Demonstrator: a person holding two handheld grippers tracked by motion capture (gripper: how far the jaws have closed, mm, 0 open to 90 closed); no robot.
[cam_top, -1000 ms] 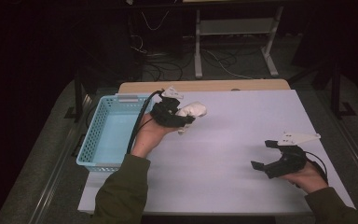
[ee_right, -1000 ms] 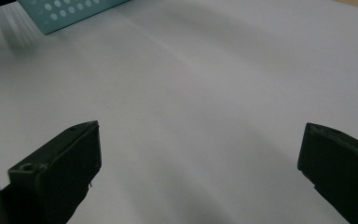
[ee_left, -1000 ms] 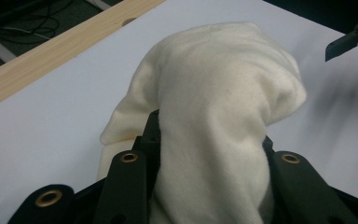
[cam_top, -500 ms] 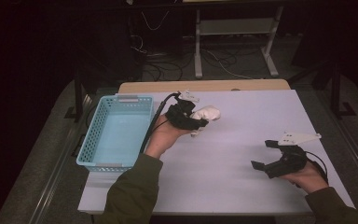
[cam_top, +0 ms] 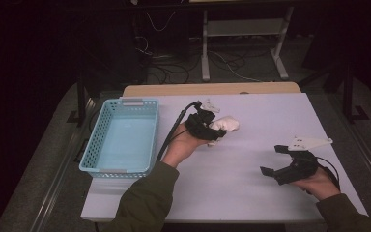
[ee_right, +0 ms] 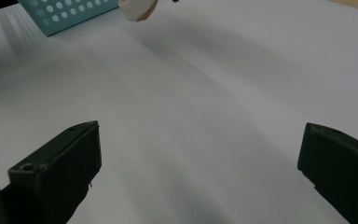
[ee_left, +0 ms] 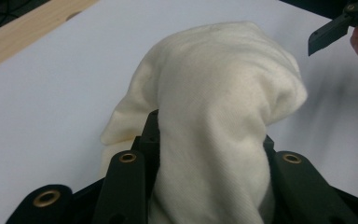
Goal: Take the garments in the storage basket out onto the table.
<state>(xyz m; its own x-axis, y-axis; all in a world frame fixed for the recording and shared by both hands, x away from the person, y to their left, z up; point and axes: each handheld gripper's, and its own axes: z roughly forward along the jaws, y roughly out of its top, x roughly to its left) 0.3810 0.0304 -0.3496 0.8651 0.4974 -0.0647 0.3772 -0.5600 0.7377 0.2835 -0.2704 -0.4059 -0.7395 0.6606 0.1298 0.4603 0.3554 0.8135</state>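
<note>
A: What is the left gripper doing?

B: It is clenched on a cream cloth bundle. In the left gripper view the soft fabric bulges up between the two black jaws, which press in on it from either side, and a fold spills over the left jaw.

A: Where does that put the bundle in the scene?

B: Around the middle of the white tabletop, a little toward the far side, just right of the light blue basket. The bundle pokes out to the right of the gripper. Whether it touches the tabletop or hangs just above it, I cannot tell.

A: And the basket itself?

B: It sits on the left part of the tabletop with its long side running near to far. The person's left hand and green sleeve come in just to its right.

A: What about the right gripper?

B: Released. In the right gripper view its two jaws stand wide apart over bare tabletop with nothing between them. It is at the near right of the tabletop, well apart from the bundle, held in the right hand. A corner of the basket shows at the far left of that view.
</note>
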